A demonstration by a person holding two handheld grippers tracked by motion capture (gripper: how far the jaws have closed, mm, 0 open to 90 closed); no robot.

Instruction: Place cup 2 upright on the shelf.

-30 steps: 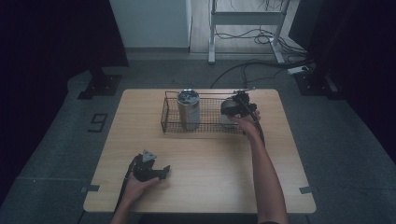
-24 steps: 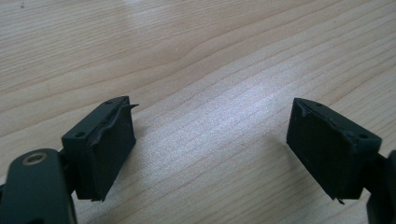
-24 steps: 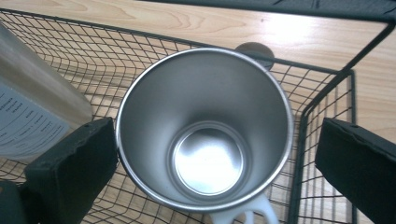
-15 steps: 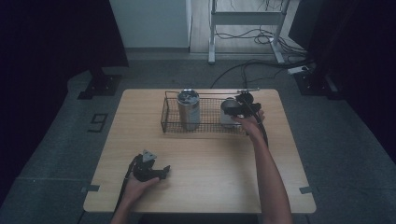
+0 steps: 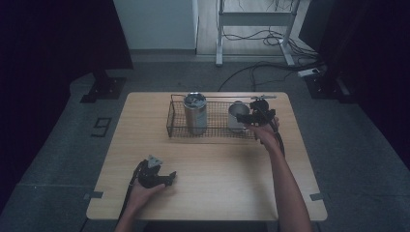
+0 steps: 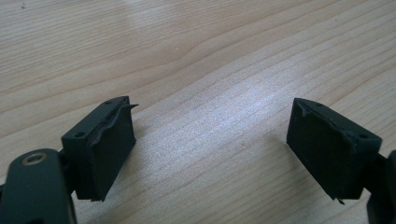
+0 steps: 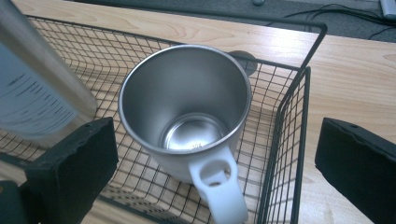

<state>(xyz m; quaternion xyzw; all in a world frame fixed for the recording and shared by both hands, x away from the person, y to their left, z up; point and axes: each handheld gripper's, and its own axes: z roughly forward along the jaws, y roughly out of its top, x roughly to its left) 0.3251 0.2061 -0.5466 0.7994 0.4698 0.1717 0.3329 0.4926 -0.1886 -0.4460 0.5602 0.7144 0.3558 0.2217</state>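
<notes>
A steel mug (image 5: 236,115) with a white handle (image 7: 219,186) stands upright and empty in the right end of a black wire basket (image 5: 176,126) at the table's far side. A tall steel tumbler (image 5: 195,113) stands in the basket's left part. My right gripper (image 5: 247,117) hovers just right of the mug, open, its jaws wide on either side of the mug (image 7: 187,107) without touching it. My left gripper (image 5: 167,178) rests near the table's front left, open, with bare wood between its pads (image 6: 210,121).
The basket's right wall (image 7: 299,116) stands between the mug and my right jaw. The wooden table (image 5: 217,164) stretches bare between basket and front edge. Cables and a metal stand lie on the floor beyond the table.
My right gripper has drawn back to the right and slightly up from over the mug, which stays in the basket. The left hand has kept still.
</notes>
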